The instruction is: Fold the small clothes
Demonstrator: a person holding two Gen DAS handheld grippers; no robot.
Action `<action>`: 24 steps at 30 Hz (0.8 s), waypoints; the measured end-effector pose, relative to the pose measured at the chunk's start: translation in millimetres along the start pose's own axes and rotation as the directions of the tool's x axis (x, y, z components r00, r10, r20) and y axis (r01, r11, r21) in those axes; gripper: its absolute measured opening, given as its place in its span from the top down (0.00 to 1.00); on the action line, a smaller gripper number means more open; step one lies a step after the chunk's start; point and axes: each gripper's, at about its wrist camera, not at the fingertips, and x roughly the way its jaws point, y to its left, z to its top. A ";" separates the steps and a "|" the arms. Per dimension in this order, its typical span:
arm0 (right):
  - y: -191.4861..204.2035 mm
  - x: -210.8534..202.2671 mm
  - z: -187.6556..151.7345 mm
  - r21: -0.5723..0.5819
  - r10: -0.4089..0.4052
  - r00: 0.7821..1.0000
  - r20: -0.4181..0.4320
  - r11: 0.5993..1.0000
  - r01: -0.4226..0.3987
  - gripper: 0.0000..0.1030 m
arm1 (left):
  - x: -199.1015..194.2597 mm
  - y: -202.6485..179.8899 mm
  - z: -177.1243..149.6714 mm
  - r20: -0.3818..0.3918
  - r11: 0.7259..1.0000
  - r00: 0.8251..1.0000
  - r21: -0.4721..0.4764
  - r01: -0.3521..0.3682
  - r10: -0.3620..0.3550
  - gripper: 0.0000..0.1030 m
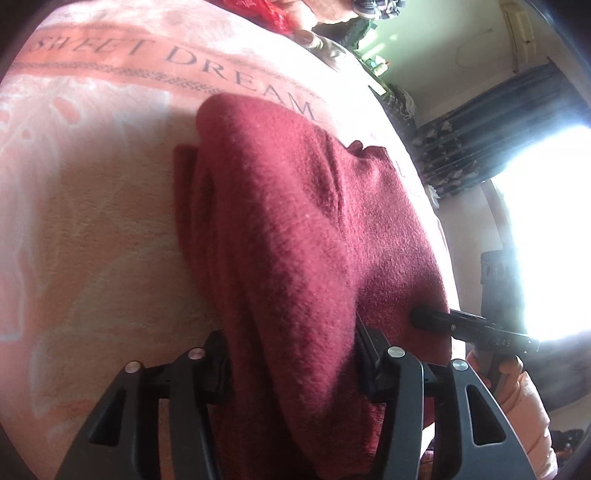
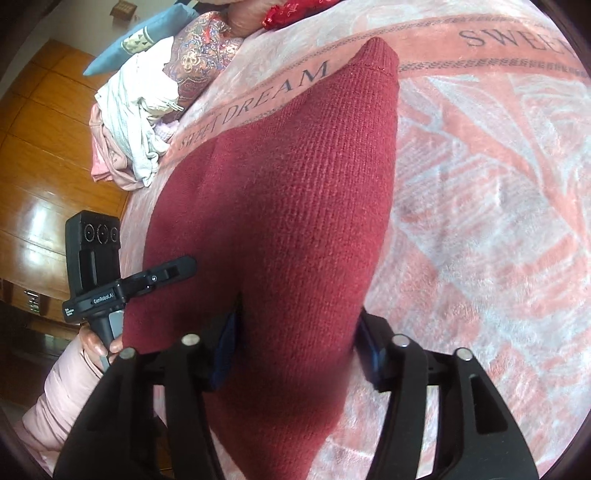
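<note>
Largest first: one pink blanket (image 2: 480,221), lettered SWEET DREAM, under everything, filling the right-wrist view from 12 round to 5 o'clock. On it, centre of both views, one maroon knit garment (image 2: 295,203), doubled over, running from the fingers at 6 o'clock out to a ribbed corner at 12 o'clock on the lettered band. Next down, at 10 o'clock in the right-wrist view, one loose heap of white and pink clothes (image 2: 129,122), pieces too tangled to count. Behind it at 11 o'clock, one patterned cushion (image 2: 199,51) and one blue pillow (image 2: 147,33). At 12 o'clock, one red cloth (image 2: 288,14), partly cut off. Two tongs: left gripper (image 1: 291,343) and right gripper (image 2: 295,328), each half spread with a thick bunch of the maroon knit filling the gap between the fingers. Pads pressing or merely flanking the cloth: cannot tell. Each also caught by the other's camera, at 9 o'clock and at 4 o'clock, along the garment's side edge. Likely step: laying the folded half down and letting go. To do it well: lower both ends together, keep the hands level to land the near edge straight over the layer beneath, spread the fingers fully before backing toward 6 o'clock to avoid dragging the thick knit, then press flat the bulge at centre.
</note>
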 end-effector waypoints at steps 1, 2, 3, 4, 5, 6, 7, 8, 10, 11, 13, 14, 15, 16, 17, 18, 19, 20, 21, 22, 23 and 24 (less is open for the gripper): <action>1.1 -5.5 -4.3 0.007 -0.014 1.000 0.001 1.000 0.014 0.30 | -2.2 -5.8 0.1 0.004 1.000 1.000 0.002 -0.016 0.016 0.47; -1.3 -15.3 -11.8 0.021 0.006 1.000 -0.004 1.000 -0.006 0.27 | -5.0 -11.5 -0.9 0.010 0.999 0.999 -0.002 -0.033 0.033 0.47; -1.3 -19.9 -21.2 0.037 0.055 0.998 -0.017 0.998 -0.055 0.27 | -11.5 -13.3 -1.6 0.017 0.999 0.999 -0.009 -0.048 0.048 0.46; -2.8 -24.0 -29.4 0.050 0.065 0.998 -0.021 0.997 -0.064 0.26 | -24.8 -13.3 -9.4 0.028 0.997 0.997 -0.018 -0.074 0.075 0.45; -5.2 -29.7 -39.0 0.060 0.072 0.997 -0.027 0.996 -0.070 0.26 | -33.4 -17.0 -15.8 0.043 0.995 0.994 -0.013 -0.099 0.100 0.45; -5.4 -31.9 -48.5 0.066 0.087 0.996 -0.037 0.994 -0.084 0.26 | -42.9 -22.4 -23.8 0.063 0.991 0.989 0.007 -0.132 0.131 0.45; -5.5 -33.9 -60.0 0.068 0.103 0.994 -0.047 0.993 -0.100 0.26 | -49.8 -29.8 -30.2 0.081 0.987 0.984 0.031 -0.161 0.158 0.44; -5.8 -34.8 -70.1 0.073 0.103 0.993 -0.052 0.992 -0.099 0.26 | -55.5 -35.1 -36.5 0.097 0.981 0.978 0.055 -0.189 0.183 0.44; -6.0 -32.6 -81.8 0.086 0.125 0.990 -0.068 0.989 -0.119 0.29 | -65.2 -45.3 -49.7 0.131 0.966 0.965 0.095 -0.239 0.226 0.40; -5.3 -30.9 -85.1 0.090 0.135 0.988 -0.077 0.988 -0.128 0.35 | -65.9 -49.7 -53.4 0.139 0.961 0.960 0.102 -0.258 0.243 0.40; -3.2 -21.8 -86.6 0.094 0.125 0.987 -0.105 0.989 -0.116 0.44 | -64.2 -53.8 -60.1 0.153 0.951 0.950 0.103 -0.290 0.273 0.40; -1.3 -15.5 -84.6 0.099 0.116 0.987 -0.115 0.990 -0.104 0.61 | -61.6 -53.5 -61.6 0.151 0.947 0.946 0.101 -0.304 0.287 0.40; -0.1 -13.1 -83.8 0.102 0.104 0.988 -0.117 0.991 -0.092 0.67 | -59.9 -52.0 -63.6 0.149 0.943 0.941 0.095 -0.319 0.304 0.40; 2.9 -12.6 -82.9 0.091 0.104 0.988 -0.110 0.991 -0.094 0.75 | -58.2 -50.5 -65.5 0.148 0.938 0.935 0.088 -0.336 0.321 0.39; 5.0 -15.0 -82.0 0.079 0.104 0.989 -0.105 0.992 -0.096 0.79 | -58.7 -44.4 -67.2 0.148 0.938 0.935 0.079 -0.337 0.323 0.39; 7.7 -19.2 -80.6 0.059 0.094 0.990 -0.103 0.994 -0.089 0.80 | -57.2 -44.2 -69.1 0.149 0.939 0.934 0.071 -0.337 0.324 0.39; 10.8 -24.3 -79.2 0.037 0.090 0.991 -0.096 0.996 -0.087 0.82 | -55.1 -44.7 -69.2 0.149 0.940 0.934 0.057 -0.335 0.324 0.39; 10.3 -29.8 -79.2 0.028 0.087 0.992 -0.088 0.996 -0.085 0.82 | -54.2 -45.6 -69.9 0.152 0.941 0.933 0.047 -0.335 0.325 0.39; 8.8 -35.2 -78.3 0.027 0.086 0.993 -0.079 0.996 -0.084 0.82 | -52.8 -47.4 -71.1 0.156 0.941 0.932 0.038 -0.338 0.328 0.39; 8.4 -38.0 -76.1 0.026 0.084 0.993 -0.077 0.996 -0.082 0.82 | -52.2 -48.4 -73.3 0.159 0.940 0.931 0.033 -0.339 0.330 0.38; 5.8 -38.3 -77.0 0.017 0.074 0.993 -0.088 0.997 -0.073 0.82 | -49.9 -50.1 -75.1 0.161 0.939 0.929 0.032 -0.344 0.335 0.38; 4.5 -33.4 -78.0 0.018 0.055 0.993 -0.101 0.998 -0.054 0.82 | -46.0 -51.8 -77.1 0.163 0.934 0.924 0.033 -0.356 0.346 0.36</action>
